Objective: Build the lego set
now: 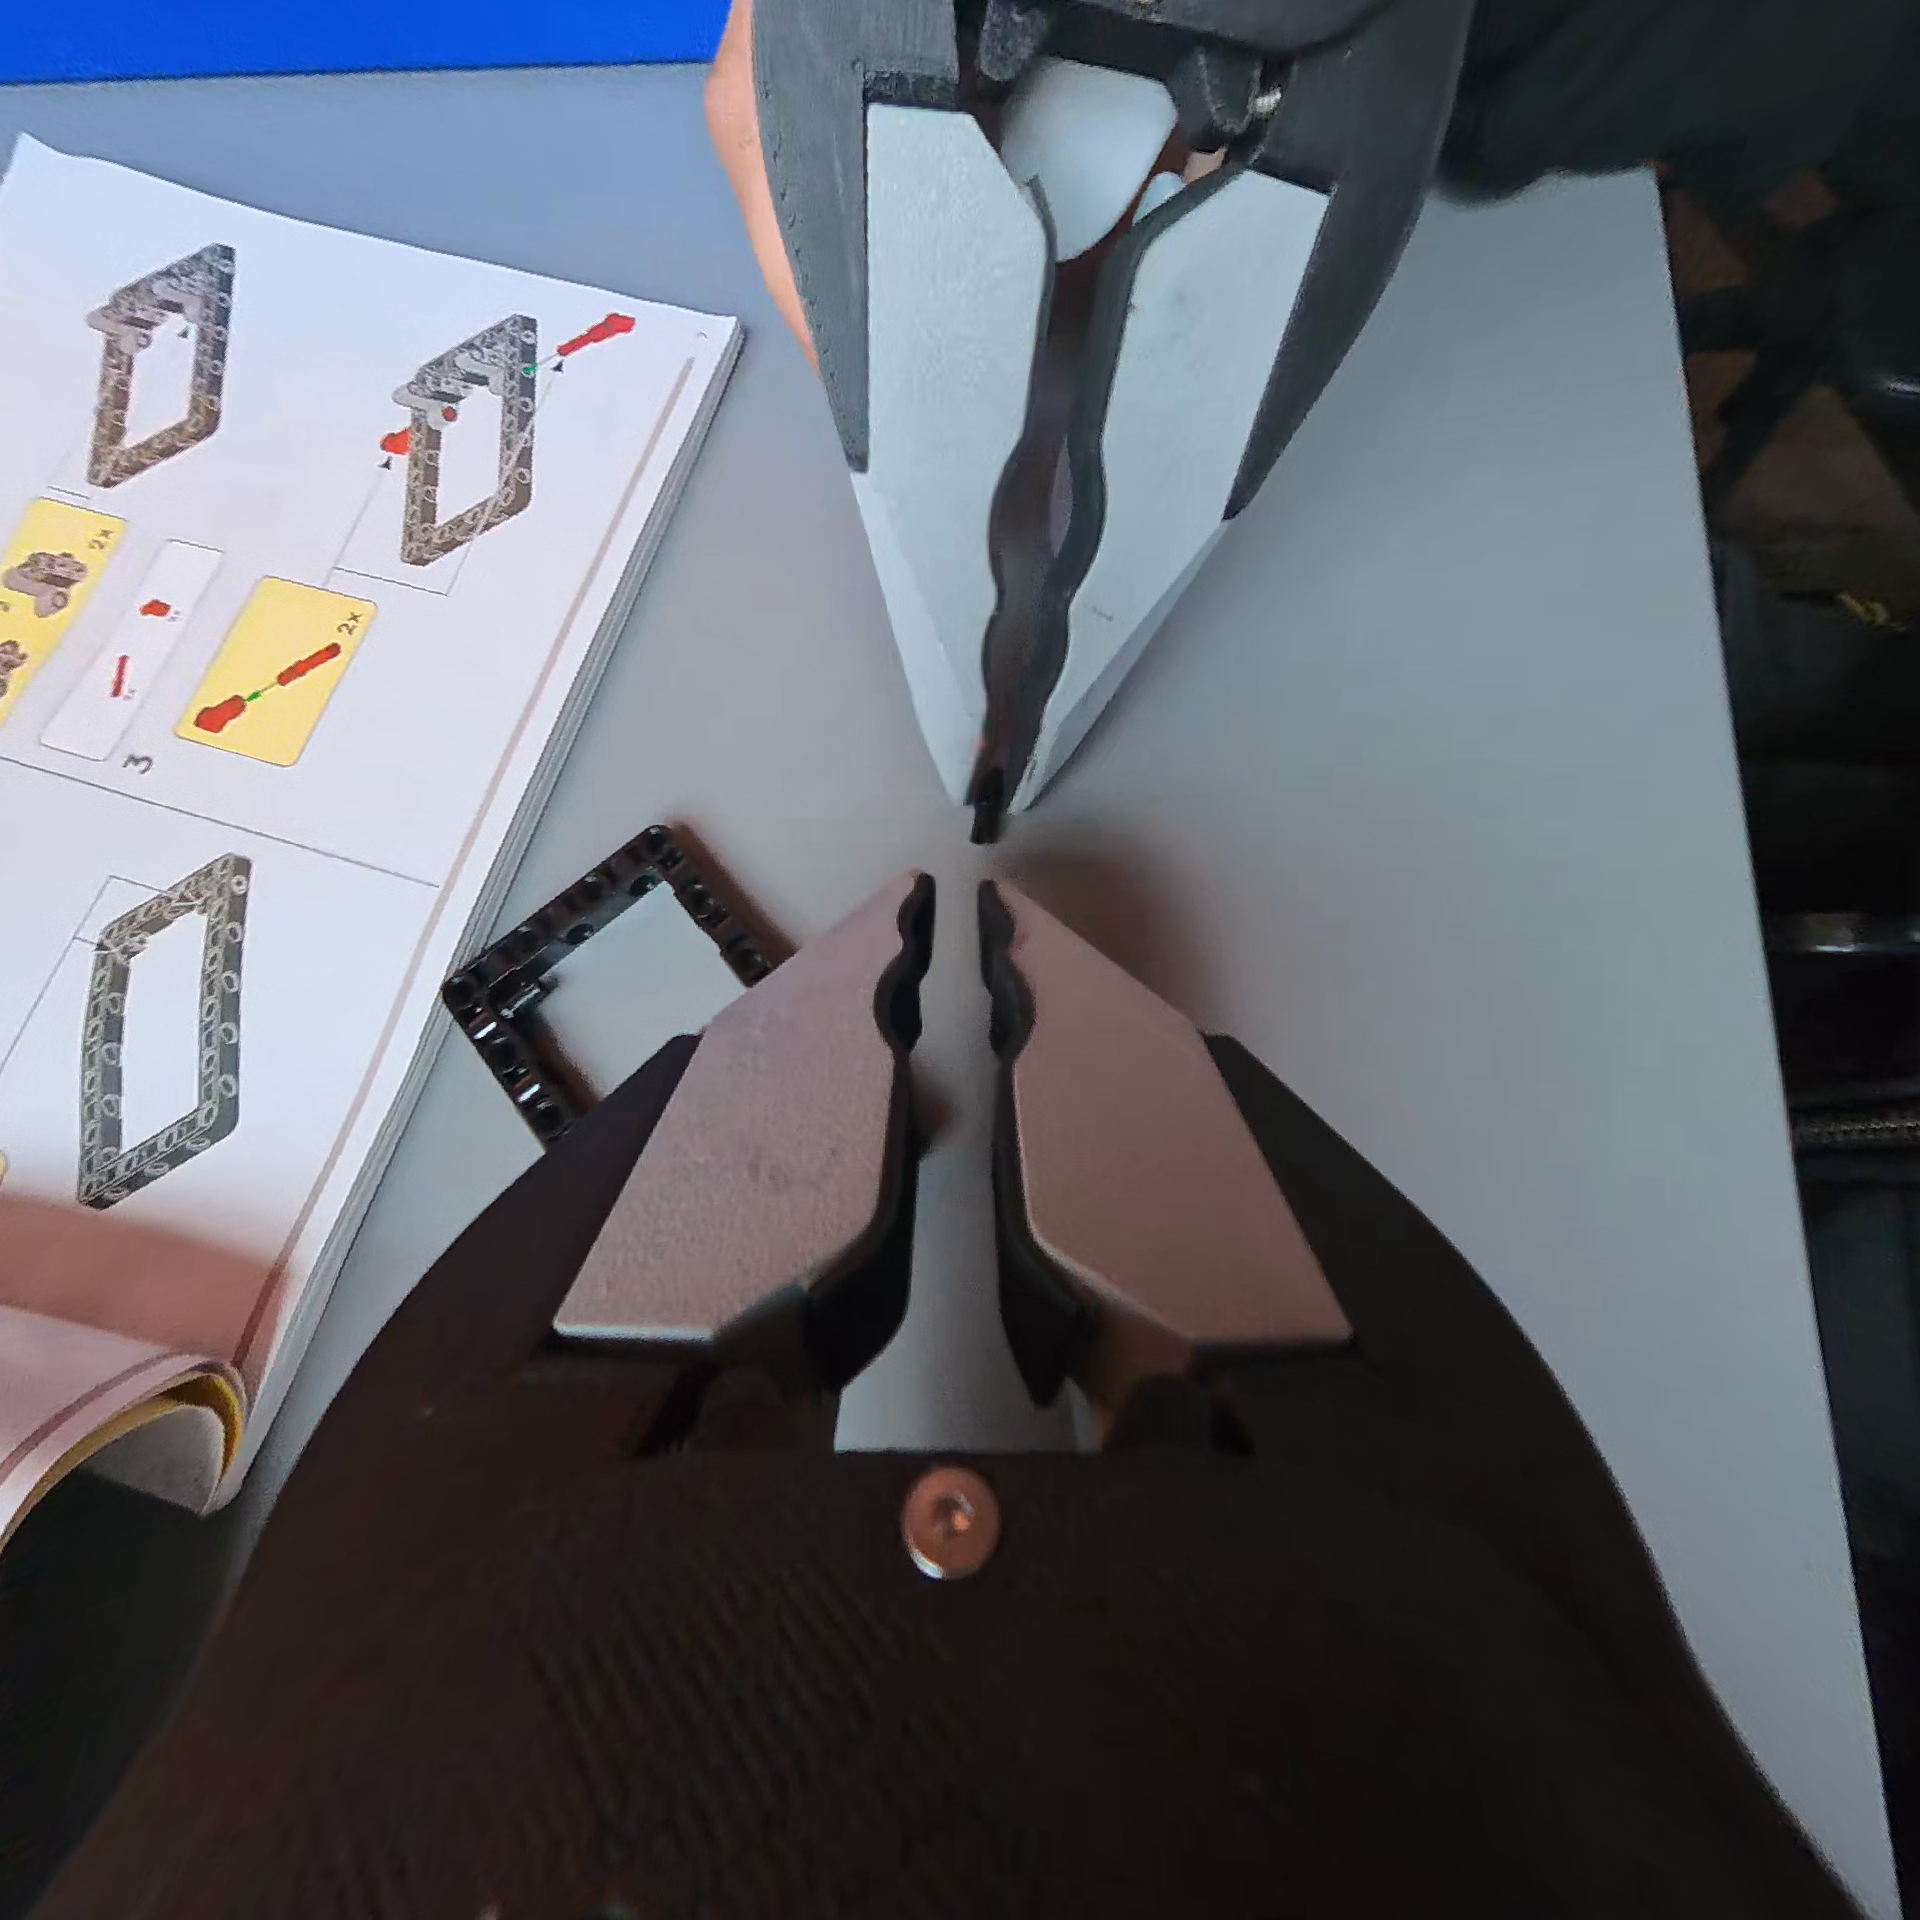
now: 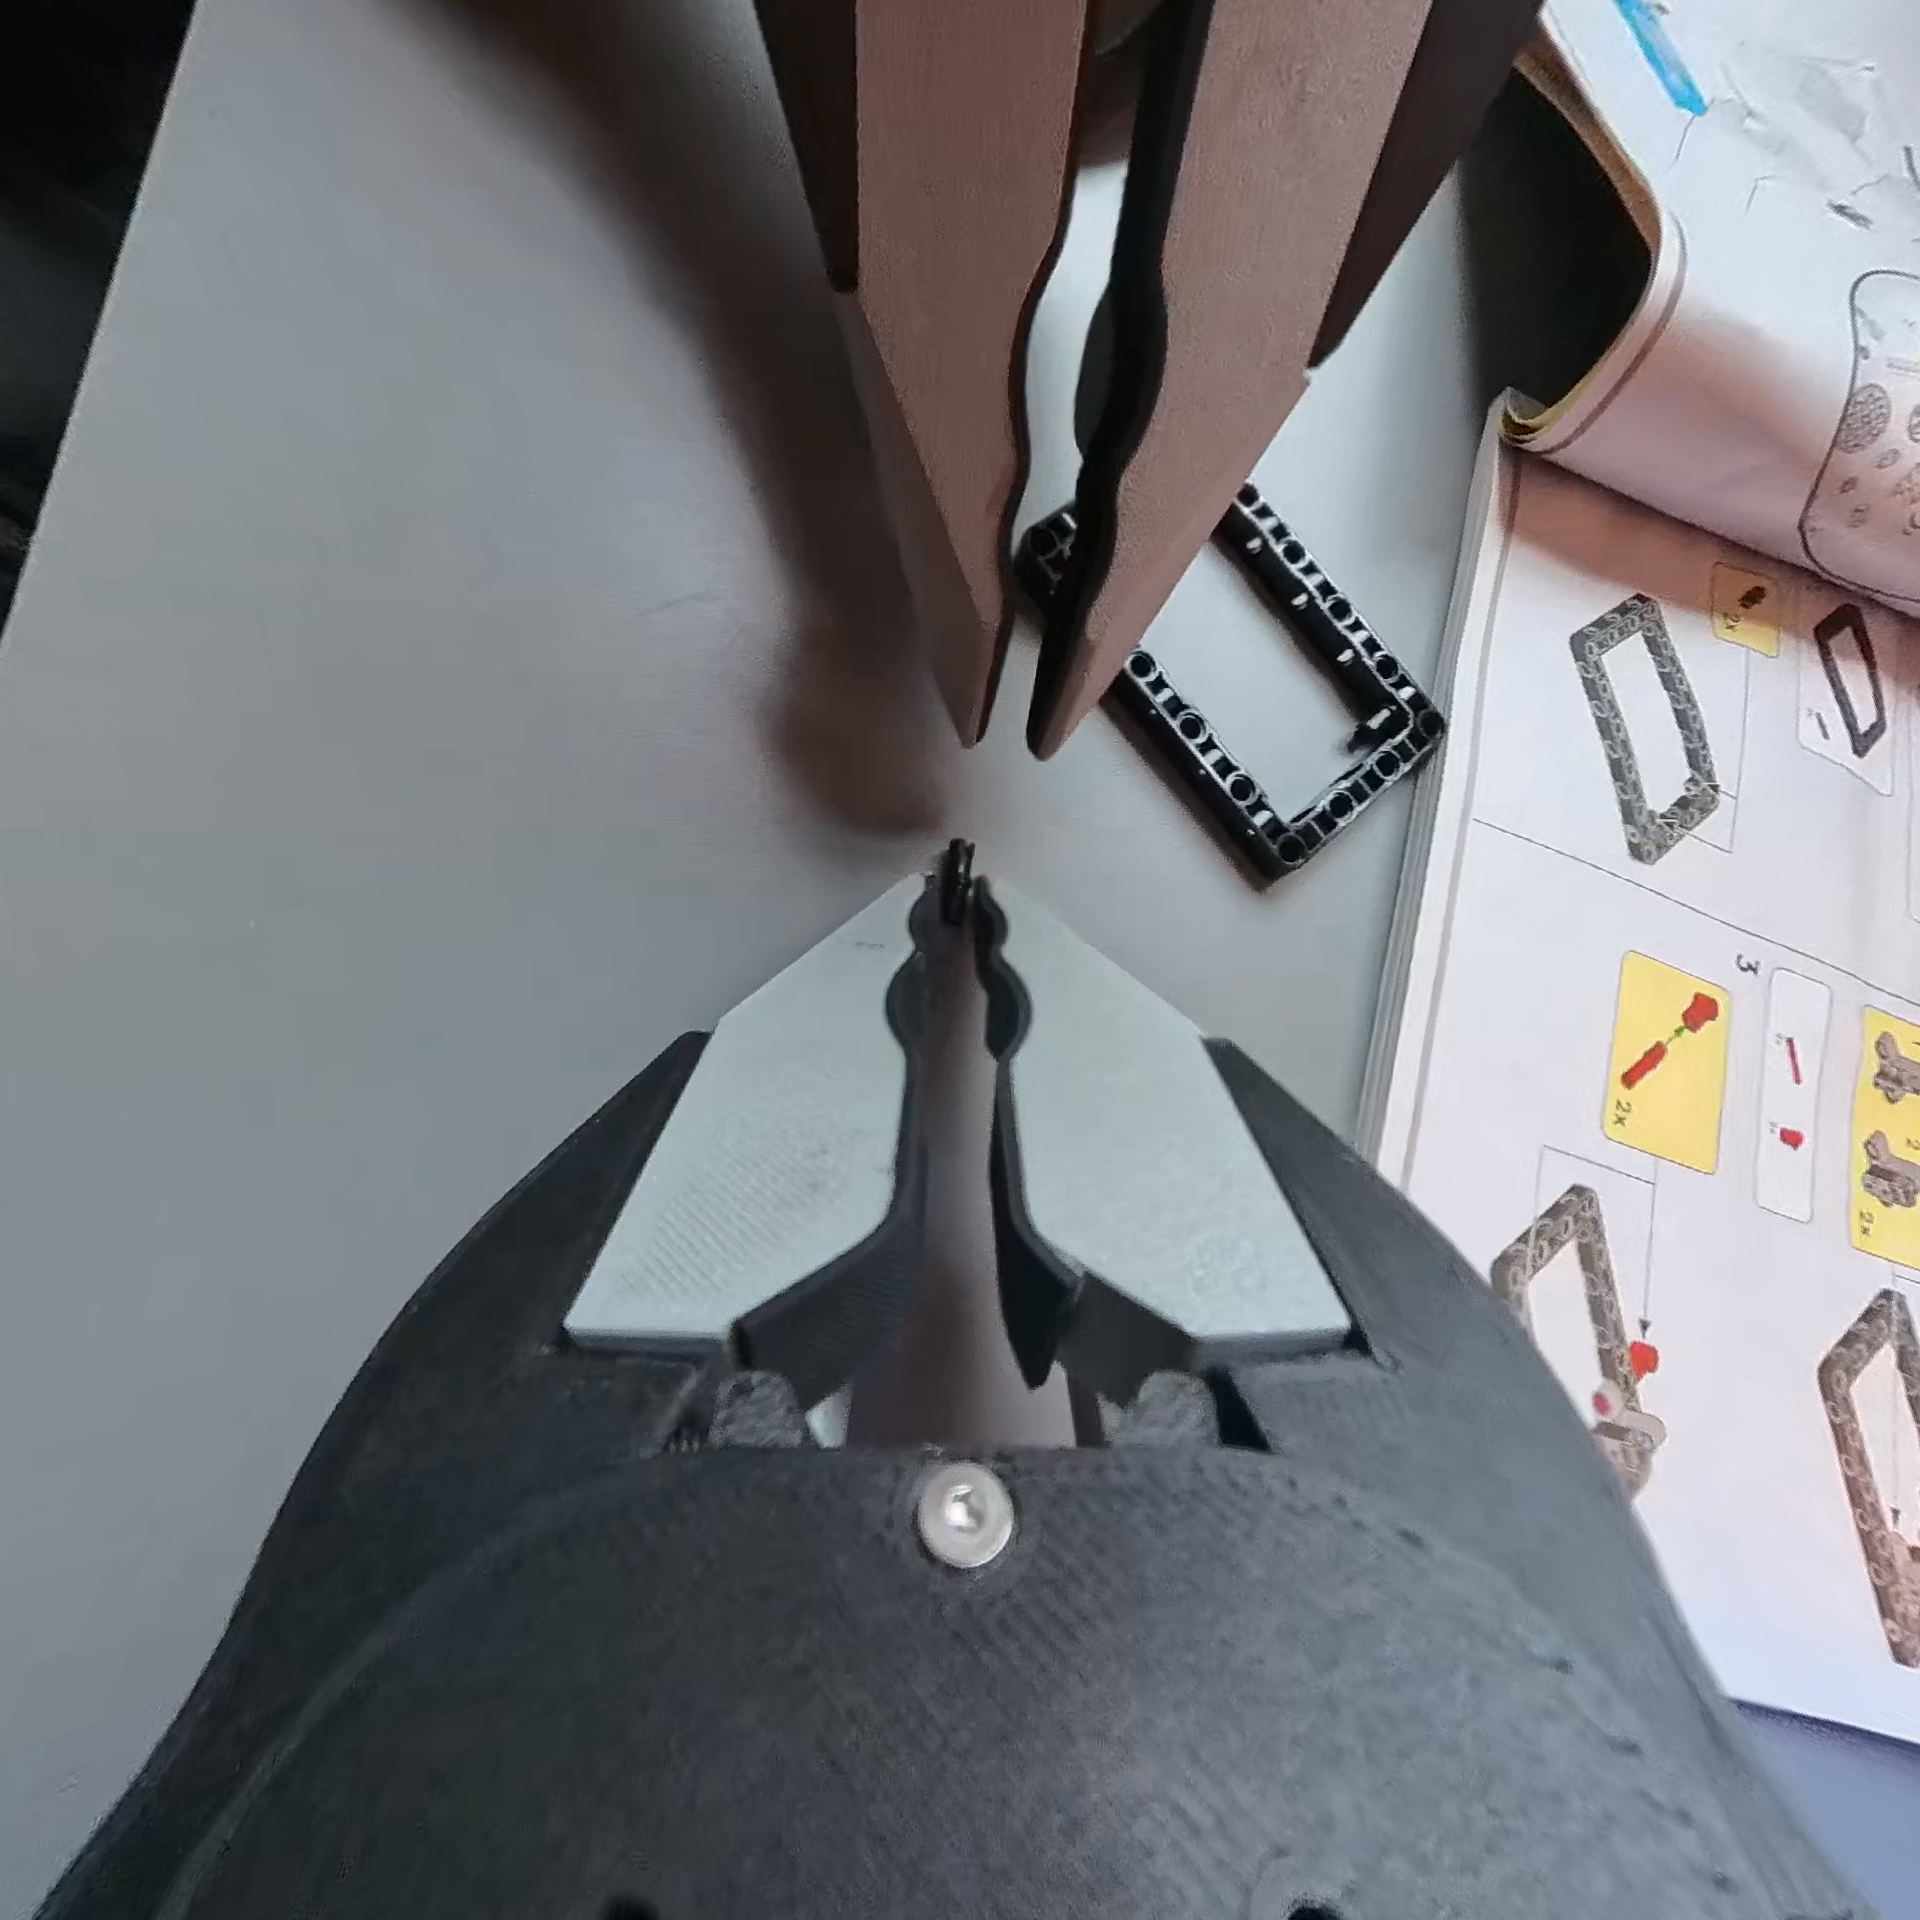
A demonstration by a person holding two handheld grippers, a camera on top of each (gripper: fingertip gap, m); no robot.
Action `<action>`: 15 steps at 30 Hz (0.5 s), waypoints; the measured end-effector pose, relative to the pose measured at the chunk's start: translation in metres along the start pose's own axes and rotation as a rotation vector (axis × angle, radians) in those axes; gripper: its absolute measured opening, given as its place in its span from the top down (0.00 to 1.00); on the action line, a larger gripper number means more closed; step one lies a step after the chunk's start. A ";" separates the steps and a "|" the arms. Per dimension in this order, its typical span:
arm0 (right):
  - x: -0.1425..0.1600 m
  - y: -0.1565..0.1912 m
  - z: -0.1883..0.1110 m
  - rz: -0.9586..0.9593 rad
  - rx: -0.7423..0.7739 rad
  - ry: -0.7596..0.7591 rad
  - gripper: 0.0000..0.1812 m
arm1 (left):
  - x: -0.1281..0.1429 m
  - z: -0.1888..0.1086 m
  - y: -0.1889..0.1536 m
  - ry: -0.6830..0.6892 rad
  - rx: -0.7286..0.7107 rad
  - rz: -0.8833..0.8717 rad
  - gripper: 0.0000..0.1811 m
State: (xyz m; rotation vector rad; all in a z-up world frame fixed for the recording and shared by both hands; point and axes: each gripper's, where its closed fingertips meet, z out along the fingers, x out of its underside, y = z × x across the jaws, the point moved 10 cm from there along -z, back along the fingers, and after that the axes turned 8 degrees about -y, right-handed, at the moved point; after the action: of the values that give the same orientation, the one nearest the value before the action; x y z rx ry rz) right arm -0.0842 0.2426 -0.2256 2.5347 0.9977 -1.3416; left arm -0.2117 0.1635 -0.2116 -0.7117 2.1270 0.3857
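My left gripper (image 1: 956,888) has brown fingers, slightly open and empty, tip to tip with my right gripper (image 1: 985,821). My right gripper (image 2: 956,883) has pale grey fingers shut on a small black pin (image 2: 954,871) that sticks out of its tips; the pin also shows in the left wrist view (image 1: 985,816). The left gripper hangs from the top of the right wrist view (image 2: 1003,743), a short gap from the pin. A black rectangular lego frame (image 1: 613,956) lies flat on the grey table just left of the left fingers and partly under them; it shows again in the right wrist view (image 2: 1299,686).
An open instruction booklet (image 1: 343,665) lies on the table beside the frame, its pages showing build steps; it also shows in the right wrist view (image 2: 1662,935). The table edge (image 1: 1704,623) runs close by, with dark furniture beyond. A blue surface (image 1: 353,31) lies at the far side. Both grippers' tips are close together, under 4 cm apart.
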 end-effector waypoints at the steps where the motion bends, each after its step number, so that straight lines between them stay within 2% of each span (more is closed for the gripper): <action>1: 0.001 0.000 0.000 0.002 -0.003 -0.005 0.99 | 0.000 0.002 -0.001 0.003 0.013 0.001 0.96; 7: 0.000 0.004 -0.001 -0.085 0.073 -0.015 0.99 | -0.002 0.014 -0.008 0.035 0.012 0.024 0.97; 8: -0.001 0.004 -0.001 -0.088 0.074 -0.018 1.00 | -0.002 0.014 -0.008 0.037 -0.003 0.031 1.00; 11: -0.002 0.007 -0.003 -0.108 0.082 -0.038 0.99 | -0.001 0.014 -0.004 0.035 -0.047 0.033 0.98; 15: -0.006 0.007 -0.007 -0.129 0.112 -0.063 1.00 | -0.003 0.012 -0.005 0.009 -0.039 0.036 0.98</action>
State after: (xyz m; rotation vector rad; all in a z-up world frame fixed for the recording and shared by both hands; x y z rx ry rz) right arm -0.0774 0.2366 -0.2187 2.5278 1.1211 -1.5432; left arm -0.2000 0.1669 -0.2169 -0.6994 2.1482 0.4454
